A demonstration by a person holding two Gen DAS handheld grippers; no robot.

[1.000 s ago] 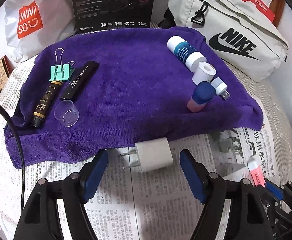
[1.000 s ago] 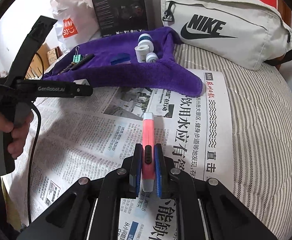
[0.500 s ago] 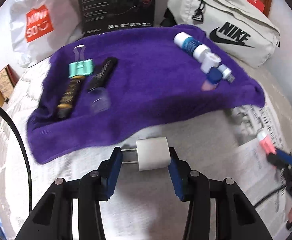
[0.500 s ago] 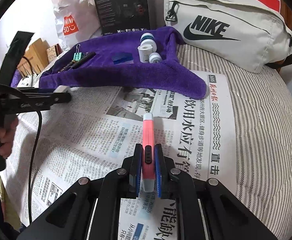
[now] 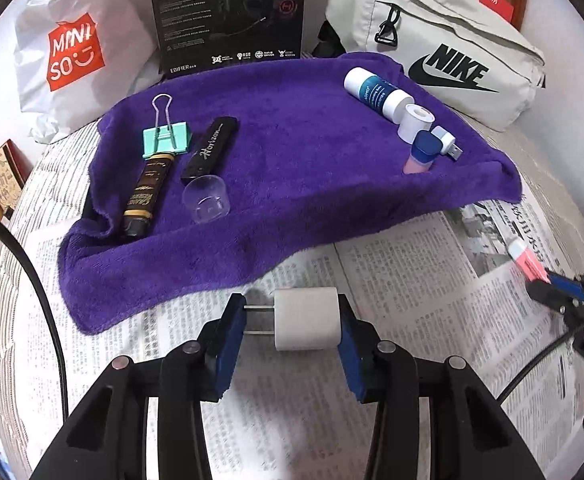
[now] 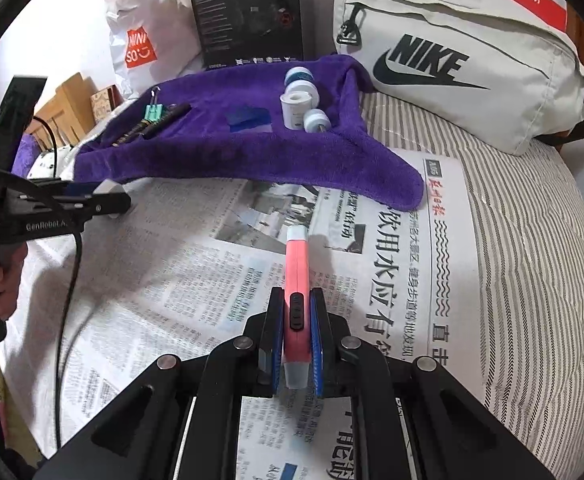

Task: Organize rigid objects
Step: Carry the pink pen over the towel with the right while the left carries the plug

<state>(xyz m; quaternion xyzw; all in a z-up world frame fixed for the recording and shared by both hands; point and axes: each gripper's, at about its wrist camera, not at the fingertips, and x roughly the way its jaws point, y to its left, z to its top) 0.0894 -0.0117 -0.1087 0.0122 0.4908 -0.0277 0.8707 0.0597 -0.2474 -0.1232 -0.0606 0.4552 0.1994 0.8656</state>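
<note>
A white charger plug sits between the blue pads of my left gripper. The jaws are closing: one pad presses on its body, the other on its prong tips, just above the newspaper. My right gripper is shut on a pink utility knife that points forward over the paper. On the purple towel lie a green binder clip, a black tube, a black case, a clear cup, a white-and-blue bottle, a white roll and a USB stick.
Behind the towel stand a black box, a white Miniso bag and a grey Nike bag. A black cable hangs from the left gripper, held by a hand. Striped bedding lies at the right.
My left gripper closed its jaws onto the white charger plug and drew it back a little from the towel's edge. The right gripper and its pink knife stayed put.
</note>
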